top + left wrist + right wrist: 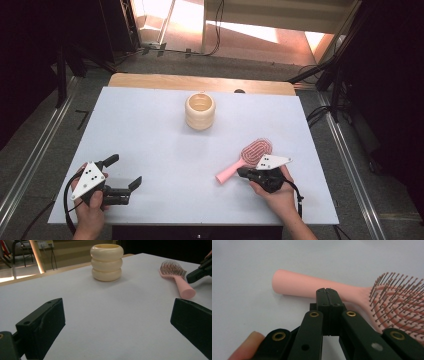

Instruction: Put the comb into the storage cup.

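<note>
Right gripper [327,293] had its jaws pressed together, empty, tips just beside the pink hairbrush [246,159] handle at near right of the table [150,130]. Likely a grasp attempt: it needed to spread first, straddle mid-handle, then close. Left gripper [124,175] sat wide apart, idle, near left. Cream ribbed cup [200,111] stood far centre.

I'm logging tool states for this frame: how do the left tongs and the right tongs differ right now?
The left tongs are open, jaws spread wide apart with bare table between them; the right tongs are shut, jaws pressed together on nothing. The left tongs sit far from any object, while the right tongs' tips are right beside the pink hairbrush handle. Both are black, hand-held and low over the white table, with a grey plate on top.
</note>
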Demonstrator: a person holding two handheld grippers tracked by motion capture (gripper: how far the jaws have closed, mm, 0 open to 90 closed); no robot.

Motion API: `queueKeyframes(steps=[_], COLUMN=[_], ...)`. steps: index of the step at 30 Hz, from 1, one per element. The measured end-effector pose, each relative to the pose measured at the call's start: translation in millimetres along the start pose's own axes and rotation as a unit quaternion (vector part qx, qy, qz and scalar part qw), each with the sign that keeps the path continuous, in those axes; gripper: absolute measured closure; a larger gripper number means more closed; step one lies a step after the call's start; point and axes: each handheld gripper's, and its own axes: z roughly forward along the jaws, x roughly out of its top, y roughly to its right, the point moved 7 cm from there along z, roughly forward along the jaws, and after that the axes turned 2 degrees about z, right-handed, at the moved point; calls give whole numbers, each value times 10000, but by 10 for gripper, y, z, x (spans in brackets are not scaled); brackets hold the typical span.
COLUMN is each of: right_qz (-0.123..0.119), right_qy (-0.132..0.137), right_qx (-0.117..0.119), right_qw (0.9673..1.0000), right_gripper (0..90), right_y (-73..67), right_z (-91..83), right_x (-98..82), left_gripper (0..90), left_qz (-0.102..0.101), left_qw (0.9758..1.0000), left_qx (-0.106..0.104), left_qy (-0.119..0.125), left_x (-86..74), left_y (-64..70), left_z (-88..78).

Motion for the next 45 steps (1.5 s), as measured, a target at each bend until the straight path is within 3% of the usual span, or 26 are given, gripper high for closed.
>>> queueKeyframes(steps=[27,28,29,30,33,34,35,39,41,45], right_qz=[174,142,142,94,35,35,36,4,-24,149], right_qy=[29,204,204,353,613,613,680,996,1110,1323], right_qx=[-258,-192,-192,-235,-112,-112,-95,101,-18,-80], right_qw=[9995,9995,9995,9991,9981,9981,9976,9950,9938,9911], right_gripper=[883,817,817,708,553,553,498,180,8,0], right_y=[74,68,68,66,58,58,59,62,75,121], right_z=[261,207,207,140,39,39,3,-145,-207,-342], right_x=[210,228,228,244,256,256,257,265,259,211], left_gripper=[2,2,2,2,2,2,2,2,2,2], left_qz=[130,152,155,145,134,145,149,144,100,103], left_qw=[9986,9985,9985,9984,9983,9983,9982,9979,9976,9971], left_qx=[-480,-486,-472,-494,-528,-530,-546,-599,-642,-705], left_qy=[-173,-191,-207,-216,-201,-213,-205,-204,-219,-268], left_x=[162,182,193,229,260,273,289,335,345,361], left_y=[244,256,262,279,298,305,314,331,332,348], left_z=[272,292,306,340,375,392,415,475,498,546])
